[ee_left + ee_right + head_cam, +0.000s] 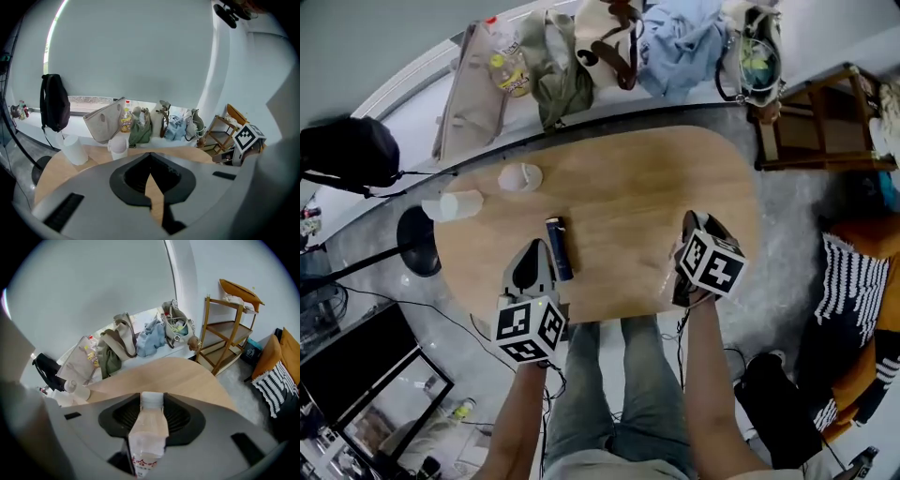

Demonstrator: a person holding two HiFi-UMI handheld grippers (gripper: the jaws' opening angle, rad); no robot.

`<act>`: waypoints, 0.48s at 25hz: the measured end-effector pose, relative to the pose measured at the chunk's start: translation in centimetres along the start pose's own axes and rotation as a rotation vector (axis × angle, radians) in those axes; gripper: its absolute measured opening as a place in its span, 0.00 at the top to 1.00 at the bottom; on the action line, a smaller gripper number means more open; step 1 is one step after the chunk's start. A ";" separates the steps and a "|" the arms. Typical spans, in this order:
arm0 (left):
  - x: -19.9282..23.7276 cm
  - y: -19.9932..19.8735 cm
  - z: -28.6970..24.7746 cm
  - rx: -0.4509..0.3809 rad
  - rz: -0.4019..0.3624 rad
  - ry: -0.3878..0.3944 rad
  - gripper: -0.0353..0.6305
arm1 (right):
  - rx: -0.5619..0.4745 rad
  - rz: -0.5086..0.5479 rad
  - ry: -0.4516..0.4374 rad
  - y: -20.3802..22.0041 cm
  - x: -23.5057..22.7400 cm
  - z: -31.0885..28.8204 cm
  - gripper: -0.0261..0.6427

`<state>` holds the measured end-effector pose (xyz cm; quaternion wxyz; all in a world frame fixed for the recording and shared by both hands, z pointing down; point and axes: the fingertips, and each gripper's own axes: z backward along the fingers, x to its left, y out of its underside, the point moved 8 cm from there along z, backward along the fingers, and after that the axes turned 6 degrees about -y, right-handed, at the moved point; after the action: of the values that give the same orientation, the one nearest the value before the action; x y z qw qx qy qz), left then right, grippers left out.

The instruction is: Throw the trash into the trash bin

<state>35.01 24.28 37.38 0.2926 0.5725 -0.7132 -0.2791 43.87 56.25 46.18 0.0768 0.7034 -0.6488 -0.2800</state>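
Right gripper view: fingers (pixel 180 420) pinch a plastic bottle (pixel 149 432) (base cut off); left gripper (pixel 150 155) has fingers pressed together.

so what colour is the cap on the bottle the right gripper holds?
White cap, on a clear plastic bottle. Shows best in the right gripper view.

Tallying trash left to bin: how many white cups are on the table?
2. One cup sits at the table's far-left edge; the other is just right of it.

Oval wooden table (pixel 647 187); green bag (pixel 558 75), blue cloth (pixel 680 42) on ledge beyond; black backpack (pixel 347 150); wooden shelf (pixel 230 329).
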 end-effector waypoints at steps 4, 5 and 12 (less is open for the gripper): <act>2.7 -0.3 3.1 -0.033 0.033 -0.038 0.93 | -0.030 0.057 -0.046 -0.4 4.1 2.7 0.72; 3.5 -0.3 3.9 -0.043 0.045 -0.050 0.93 | -0.036 0.078 -0.058 -0.5 5.2 3.3 0.72; 9.2 -0.5 10.0 -0.121 0.154 -0.161 0.93 | -0.048 0.261 -0.177 -0.7 14.1 7.1 0.72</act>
<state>26.35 15.85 31.16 0.2890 0.4731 -0.7581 -0.3435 40.99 44.64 35.81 0.0717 0.5837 -0.7321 -0.3439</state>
